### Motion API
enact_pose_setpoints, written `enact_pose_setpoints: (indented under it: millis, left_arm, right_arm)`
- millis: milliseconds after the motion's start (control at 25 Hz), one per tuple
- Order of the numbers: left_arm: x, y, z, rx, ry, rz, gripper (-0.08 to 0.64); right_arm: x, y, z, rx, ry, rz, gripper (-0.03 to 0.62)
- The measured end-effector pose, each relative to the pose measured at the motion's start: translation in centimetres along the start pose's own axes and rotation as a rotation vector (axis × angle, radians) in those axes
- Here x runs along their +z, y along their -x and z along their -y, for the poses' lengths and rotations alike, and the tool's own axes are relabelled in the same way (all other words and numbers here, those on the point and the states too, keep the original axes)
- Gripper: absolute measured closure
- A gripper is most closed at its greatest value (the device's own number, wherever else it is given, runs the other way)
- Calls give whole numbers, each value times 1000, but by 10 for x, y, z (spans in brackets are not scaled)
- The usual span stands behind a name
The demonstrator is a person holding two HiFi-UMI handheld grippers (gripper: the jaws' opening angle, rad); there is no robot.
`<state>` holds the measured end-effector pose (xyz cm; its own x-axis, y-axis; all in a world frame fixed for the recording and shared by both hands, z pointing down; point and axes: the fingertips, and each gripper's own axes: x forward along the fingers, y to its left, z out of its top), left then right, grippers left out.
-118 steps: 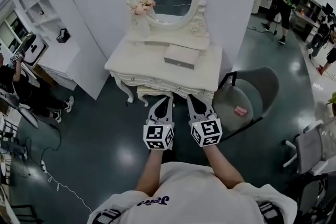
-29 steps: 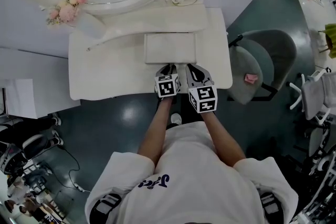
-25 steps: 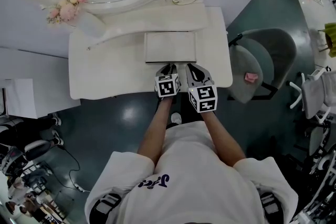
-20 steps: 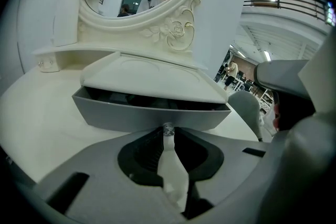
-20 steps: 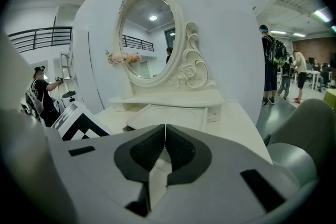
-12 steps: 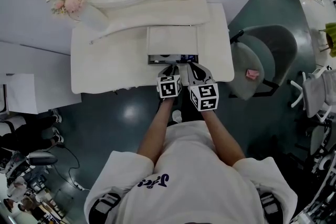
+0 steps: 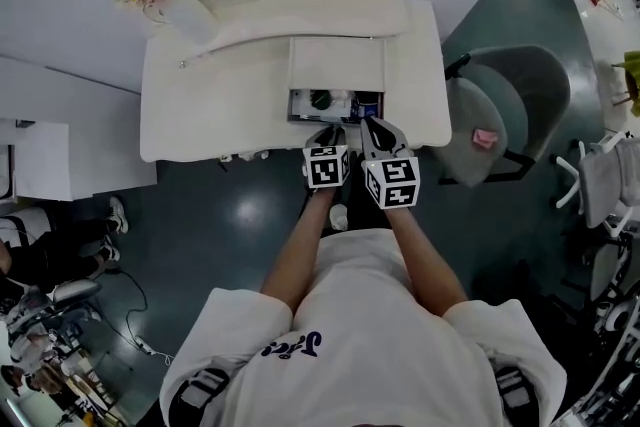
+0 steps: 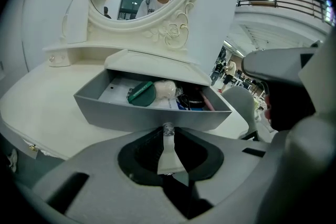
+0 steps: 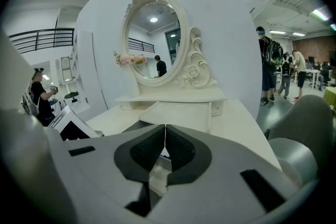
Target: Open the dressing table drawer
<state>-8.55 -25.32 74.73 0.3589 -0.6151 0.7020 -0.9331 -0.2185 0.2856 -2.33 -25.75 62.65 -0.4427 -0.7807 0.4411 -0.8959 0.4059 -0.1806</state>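
Worktop (image 7: 200,105) is carrying the drawer (image 7: 335,105), sitting partway out at 12 o'clock of both tools, more pull probably remaining; left tool (image 7: 327,135) is clamping its knob (image 8: 168,128), right tool (image 7: 377,131) is idling closed and empty at its 3 o'clock; left gripper view is showing that grip and a green disc (image 8: 142,94) inside, right gripper view isn't.

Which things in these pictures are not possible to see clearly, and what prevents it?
Left gripper view: back of the drawer hidden under the box top.
Head view: things in the drawer too small to name.
Right gripper view: inside of the drawer hidden behind the right gripper.
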Motion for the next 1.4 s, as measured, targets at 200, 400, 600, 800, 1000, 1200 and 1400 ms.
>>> enact_pose_setpoints:
  millis: [200, 400, 600, 800, 1000, 1200, 1400]
  left_arm:
    - [-1, 2, 1, -2, -5, 9, 486]
    - [-7, 5, 11, -5, -8, 6, 487]
    - [-18, 7, 19, -10, -14, 7, 488]
    - [-27, 8, 18, 1, -19, 5, 488]
    - [-34, 13, 22, -6, -15, 20, 488]
    - [-35, 15, 17, 4, -10, 12, 488]
    - [-36, 11, 15, -29, 14, -17, 486]
  right_arm:
    - [-1, 5, -6, 5, 1, 8, 581]
    - [-4, 10, -6, 9, 2, 8, 581]
    - [-5, 11, -6, 16, 6, 6, 580]
    - [-6, 11, -6, 27, 2, 8, 581]
    - [-8, 12, -7, 38, 1, 6, 581]
    - [-9, 12, -5, 41, -5, 8, 581]
    - [-6, 12, -2, 37, -13, 15, 581]
